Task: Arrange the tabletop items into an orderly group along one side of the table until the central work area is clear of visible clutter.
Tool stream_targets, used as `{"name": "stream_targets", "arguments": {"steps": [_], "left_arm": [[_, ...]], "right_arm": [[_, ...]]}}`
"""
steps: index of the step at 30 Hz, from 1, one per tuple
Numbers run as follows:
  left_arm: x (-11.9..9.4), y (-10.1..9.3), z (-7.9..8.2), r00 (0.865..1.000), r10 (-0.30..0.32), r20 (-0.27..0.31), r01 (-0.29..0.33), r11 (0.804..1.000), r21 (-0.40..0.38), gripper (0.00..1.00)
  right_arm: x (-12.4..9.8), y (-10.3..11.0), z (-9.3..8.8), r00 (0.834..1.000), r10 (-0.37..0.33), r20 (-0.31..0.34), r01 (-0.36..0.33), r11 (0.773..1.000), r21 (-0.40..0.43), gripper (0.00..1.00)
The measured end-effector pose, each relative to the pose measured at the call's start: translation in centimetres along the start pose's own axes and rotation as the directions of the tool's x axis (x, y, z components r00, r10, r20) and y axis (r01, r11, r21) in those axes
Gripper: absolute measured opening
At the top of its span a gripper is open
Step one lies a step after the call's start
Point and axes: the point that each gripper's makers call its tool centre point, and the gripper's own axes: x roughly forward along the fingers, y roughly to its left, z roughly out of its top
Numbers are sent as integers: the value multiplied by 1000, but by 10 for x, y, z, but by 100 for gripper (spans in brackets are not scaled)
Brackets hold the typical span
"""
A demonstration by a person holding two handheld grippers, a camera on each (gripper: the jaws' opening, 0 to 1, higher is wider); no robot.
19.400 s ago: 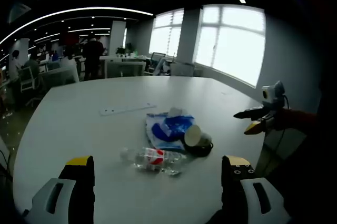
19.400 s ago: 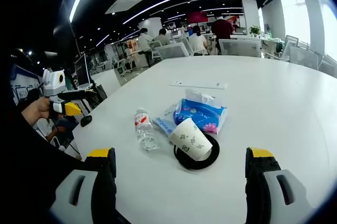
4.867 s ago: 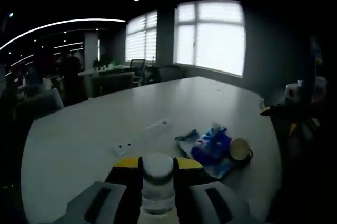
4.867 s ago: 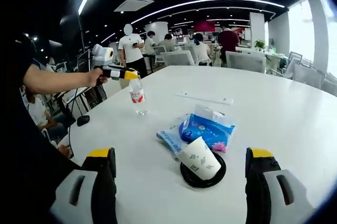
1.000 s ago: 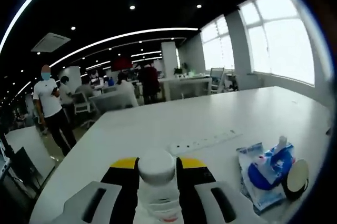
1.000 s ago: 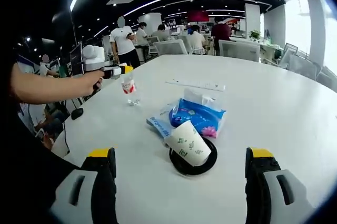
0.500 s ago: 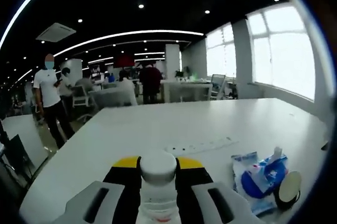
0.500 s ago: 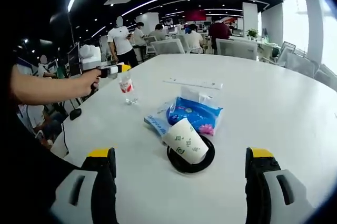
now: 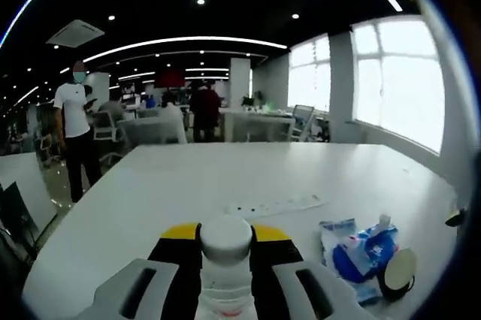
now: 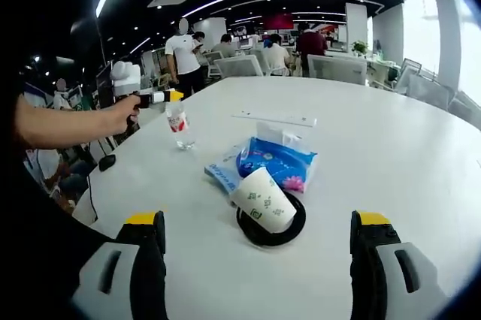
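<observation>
My left gripper [image 9: 225,233] is shut on a clear water bottle [image 9: 225,243], whose white cap stands between the yellow-tipped jaws. In the right gripper view the left gripper [image 10: 154,97] holds the bottle [image 10: 178,126] upright near the table's left edge; whether its base touches I cannot tell. At mid-table a paper cup [image 10: 263,200] lies tilted on a black round lid [image 10: 289,228], beside a blue tissue pack [image 10: 274,161] and a flat blue-and-white packet [image 10: 220,176]. My right gripper [image 10: 257,221] stands open just short of the cup, with nothing in it.
A white power strip [image 10: 274,119] lies beyond the tissue pack, toward the far side of the round white table [image 10: 391,155]. It also crosses the left gripper view as the power strip [image 9: 274,205]. Office chairs, desks and several people stand beyond the table's far edge.
The bottle, which lay beside the tissue pack earlier, is now held upright near the table's left edge and has sunk slightly in the last second. The right gripper has stayed open.
</observation>
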Motion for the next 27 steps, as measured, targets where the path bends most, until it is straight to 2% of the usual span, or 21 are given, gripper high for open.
{"name": "stream_targets", "arguments": {"steps": [4, 5, 7, 8, 11, 15, 18, 20, 23, 27], "left_arm": [[-4, -13, 9, 996, -83, 5, 83, 995, 47, 20], [-4, -19, 11, 991, -132, 8, 131, 990, 55, 20], [-6, -20, 15, 988, -152, 1, 152, 987, 57, 20], [-7, -24, 19, 982, -190, 1, 189, 979, 78, 20], [-7, -23, 21, 974, -227, -15, 227, 965, 129, 20], [-7, -23, 30, 960, -278, -10, 277, 951, 137, 20], [-3, -21, 35, 944, -330, -19, 329, 931, 159, 20], [-6, -27, 39, 931, -364, -26, 363, 915, 177, 20], [-2, -21, 41, 907, -418, -42, 419, 891, 173, 21], [-4, -25, 40, 896, -438, -74, 443, 869, 220, 21]], "right_arm": [[0, 0, 1, 1000, 0, 4, 0, 1000, 1, 100], [0, 1, 1, 1000, 1, 5, -1, 1000, 2, 100], [0, 1, 1, 1000, -1, 5, 1, 1000, -1, 100], [0, 1, 2, 1000, -2, 8, 2, 1000, 0, 100], [0, 1, 2, 1000, -4, 12, 3, 1000, 3, 100], [1, 2, 2, 1000, -4, 14, 3, 1000, 4, 100], [3, 3, 3, 1000, -4, 15, 4, 1000, 2, 100], [3, 3, 5, 1000, -5, 17, 5, 1000, 0, 100], [2, 4, 6, 1000, -7, 20, 7, 1000, 0, 100], [2, 5, 6, 1000, -13, 16, 13, 1000, -4, 100]]}}
